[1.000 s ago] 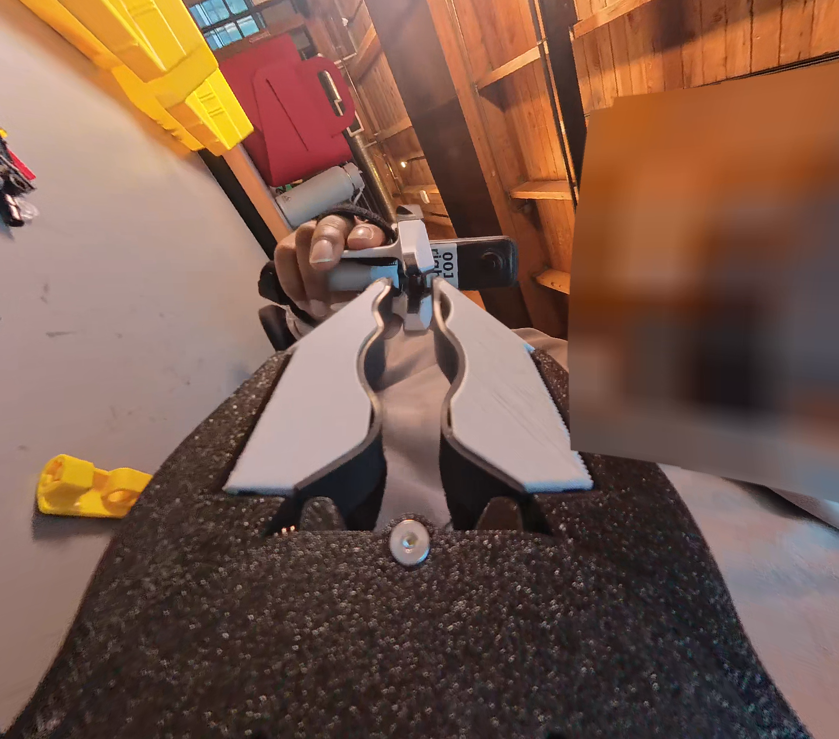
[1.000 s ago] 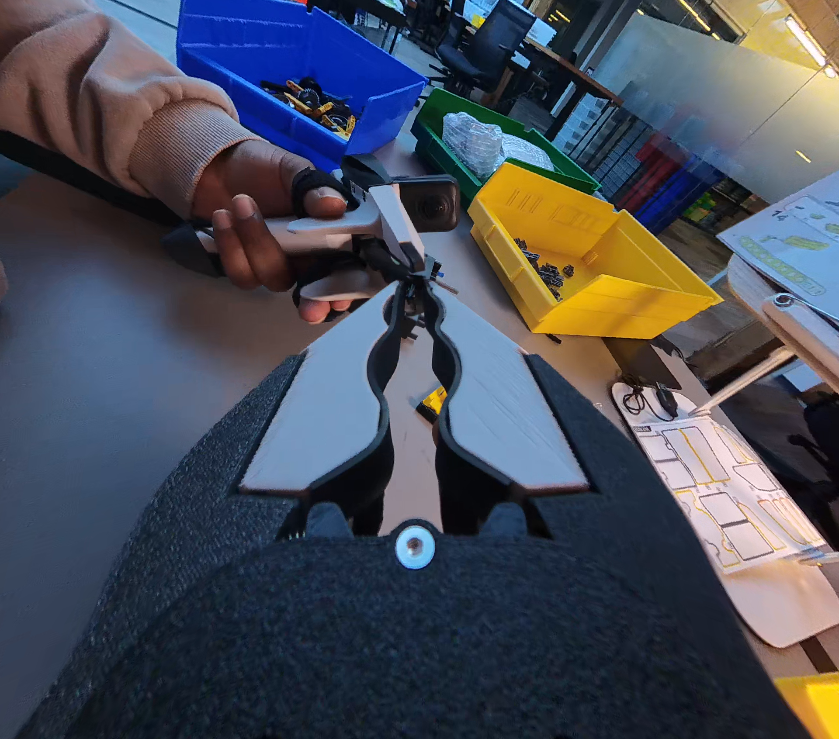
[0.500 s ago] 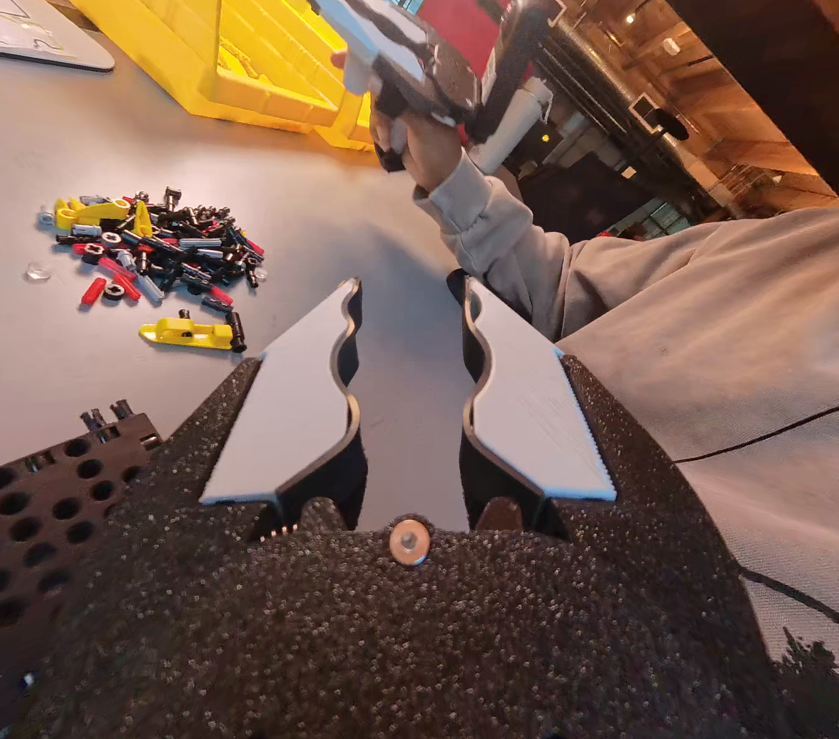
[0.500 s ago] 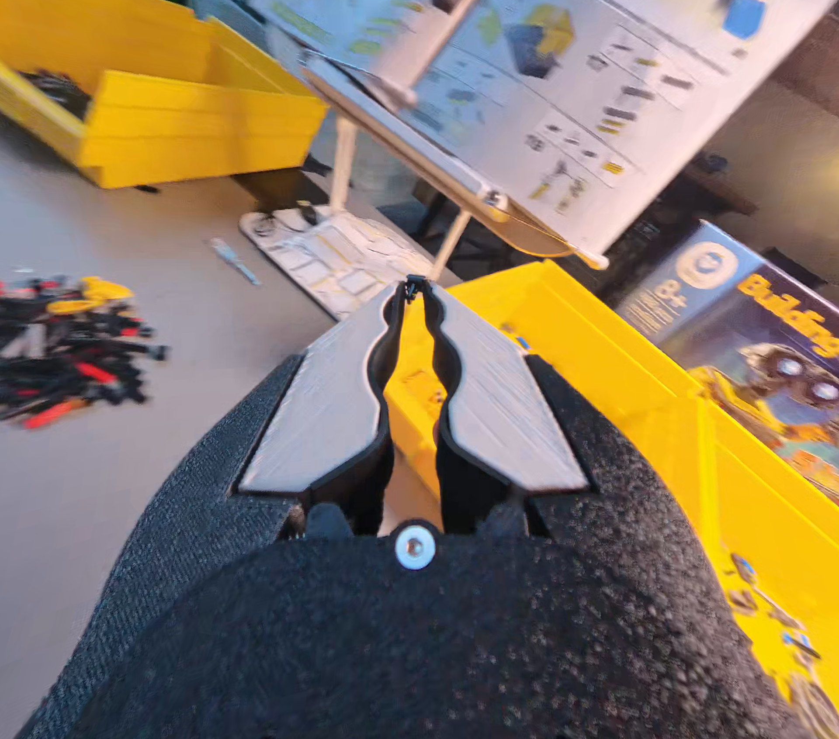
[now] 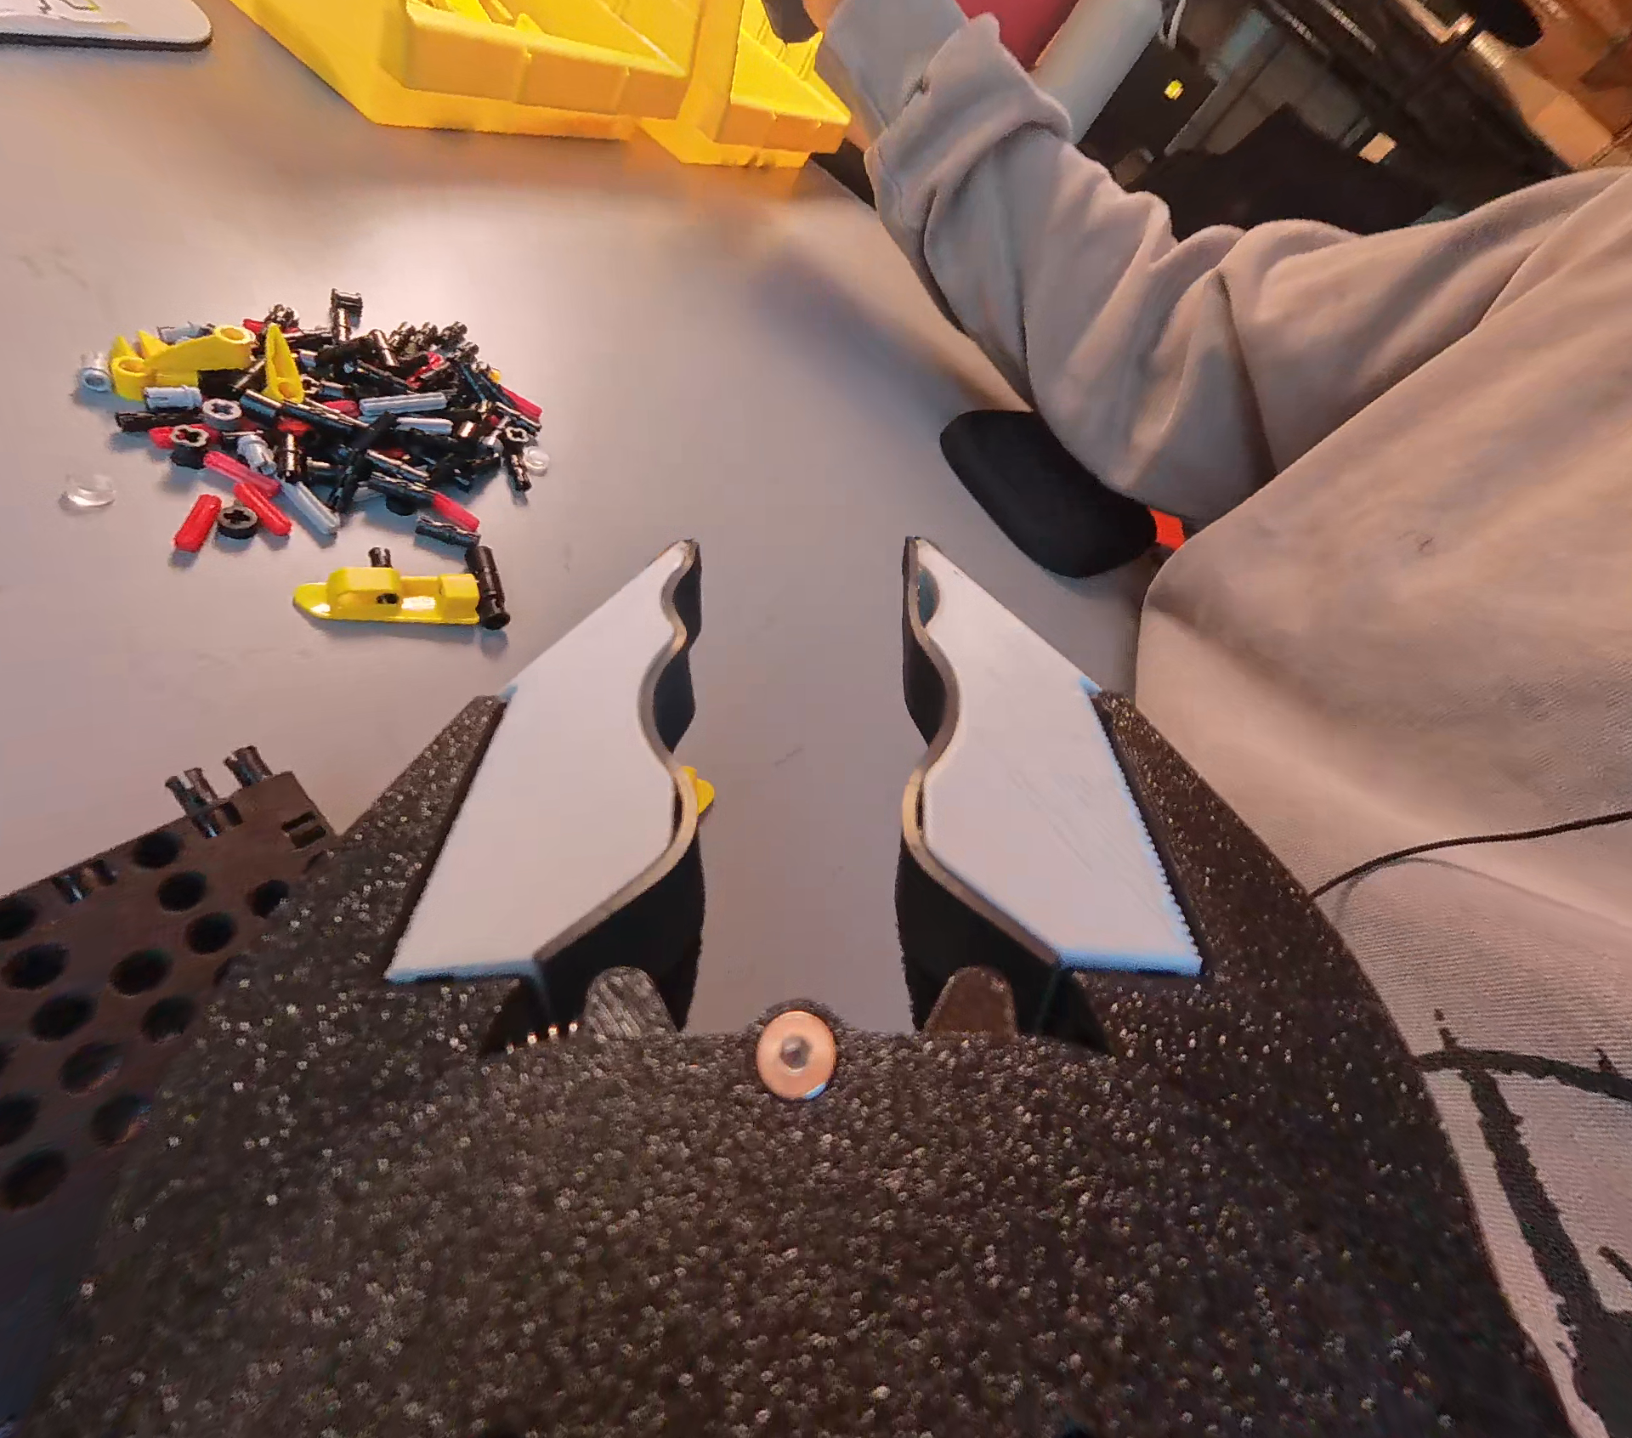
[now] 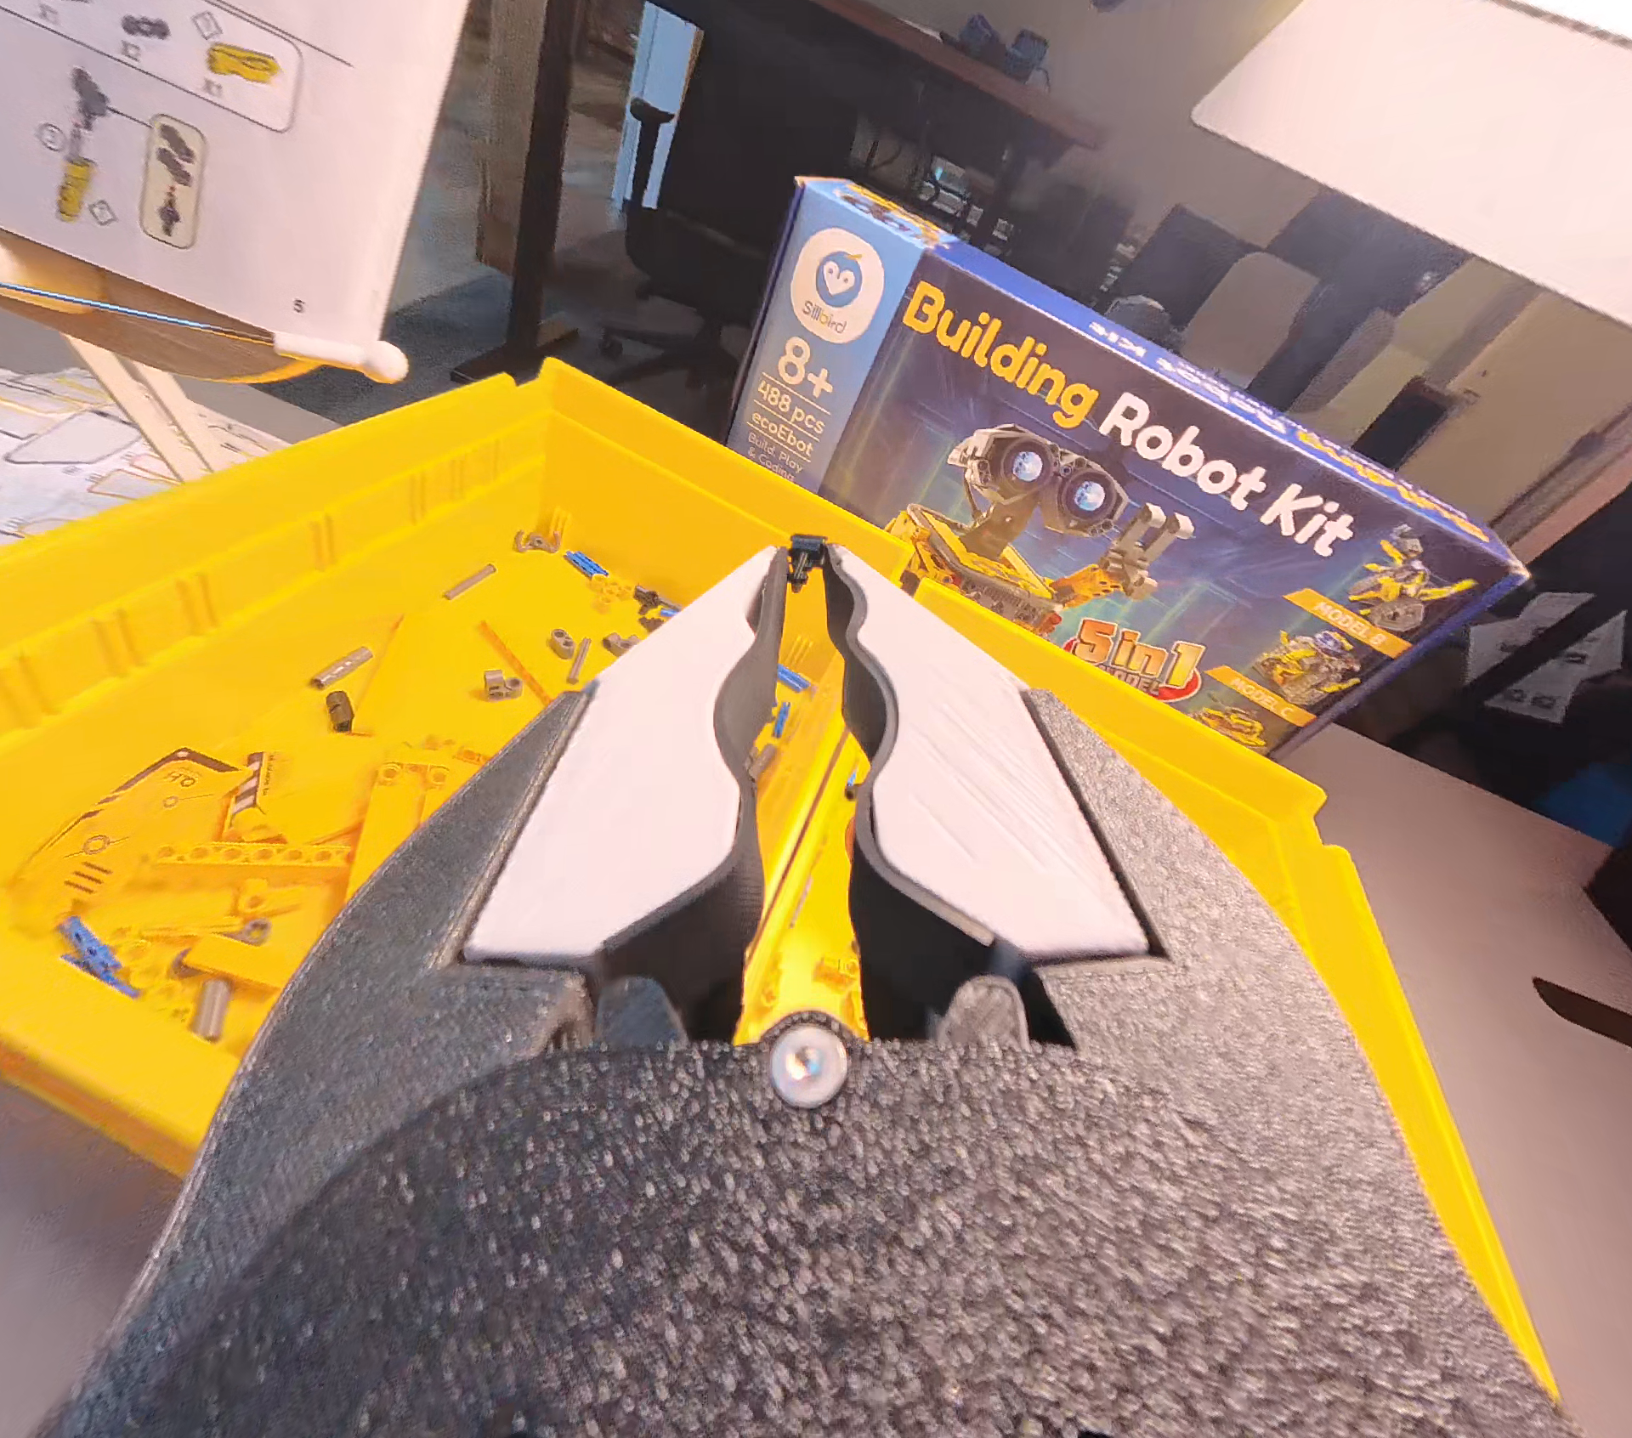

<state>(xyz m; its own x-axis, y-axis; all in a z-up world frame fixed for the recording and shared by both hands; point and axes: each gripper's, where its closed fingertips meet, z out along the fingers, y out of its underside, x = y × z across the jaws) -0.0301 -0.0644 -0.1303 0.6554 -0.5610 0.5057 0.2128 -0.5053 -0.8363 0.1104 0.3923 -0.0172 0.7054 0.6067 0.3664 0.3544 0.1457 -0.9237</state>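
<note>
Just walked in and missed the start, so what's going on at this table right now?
A person holds a gripper in each hand. The right gripper is shut on a small black pin, held over a yellow bin of loose building parts. The left gripper is open and empty above the grey table, near a yellow beam piece and a pile of small pins.

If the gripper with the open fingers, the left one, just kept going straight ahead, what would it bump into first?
Probably the bare grey table. The left gripper is open and empty, pointing between the pile of small parts and the person's sleeve. Farther on stands a yellow bin; depth is hard to judge.
</note>
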